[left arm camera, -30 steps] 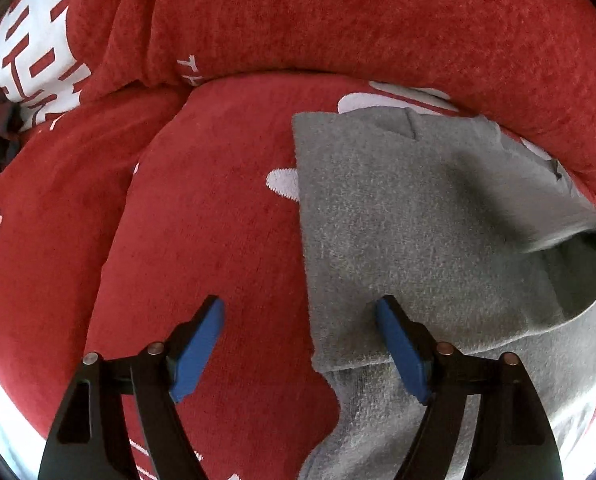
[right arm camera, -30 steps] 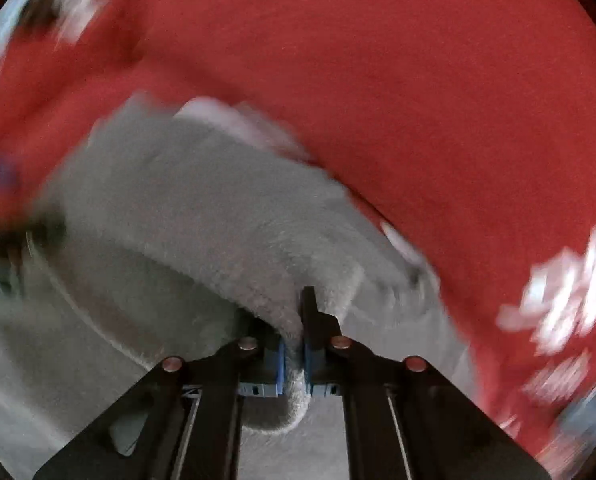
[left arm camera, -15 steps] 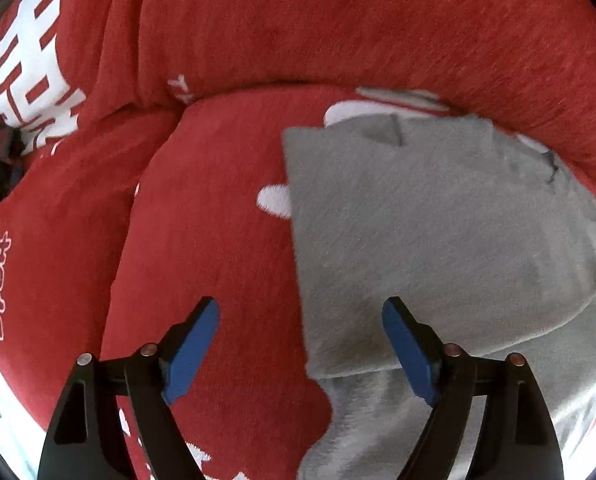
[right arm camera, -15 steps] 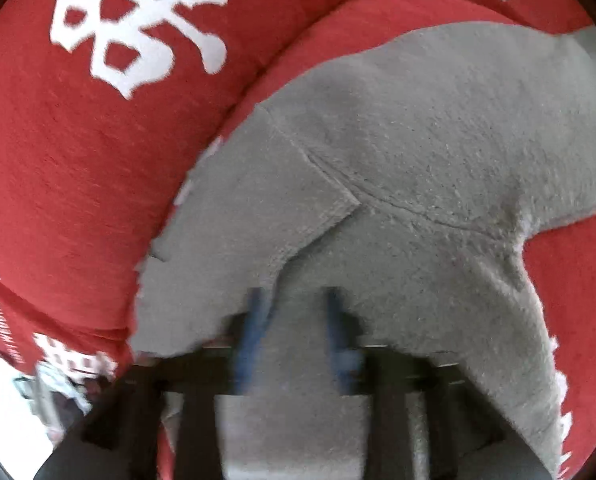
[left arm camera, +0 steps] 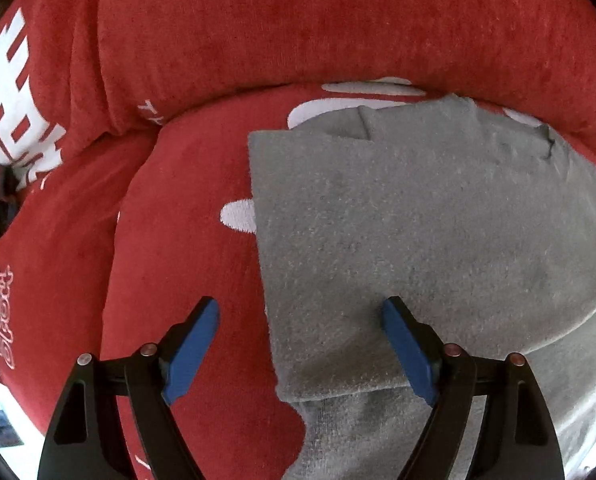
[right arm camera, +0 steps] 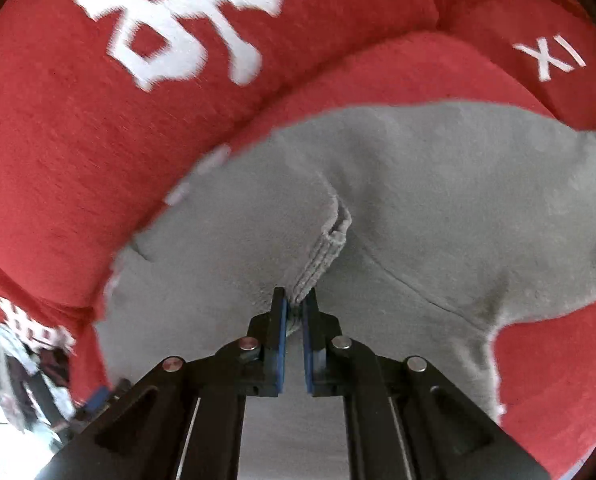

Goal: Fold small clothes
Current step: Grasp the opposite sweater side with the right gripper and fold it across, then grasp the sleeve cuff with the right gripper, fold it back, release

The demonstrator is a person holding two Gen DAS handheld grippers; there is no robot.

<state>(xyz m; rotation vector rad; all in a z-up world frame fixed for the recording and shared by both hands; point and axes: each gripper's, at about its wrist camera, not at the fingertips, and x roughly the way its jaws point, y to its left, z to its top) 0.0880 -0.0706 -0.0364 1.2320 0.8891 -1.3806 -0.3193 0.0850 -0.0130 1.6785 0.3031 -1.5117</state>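
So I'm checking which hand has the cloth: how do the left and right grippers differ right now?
The left gripper stands wide open; the right gripper is shut. The left holds nothing, straddling the edge of the grey garment; the right pinches a ribbed fold of that garment. Both have blue pads and point down at the red sofa cover.

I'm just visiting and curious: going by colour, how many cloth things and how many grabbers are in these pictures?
Grey garment: 1, lying on the red cover
Red cover with white lettering: 1
Black grabbers with blue pads: 2, the left gripper open, the right gripper pinching a fold of the garment
Total: 4
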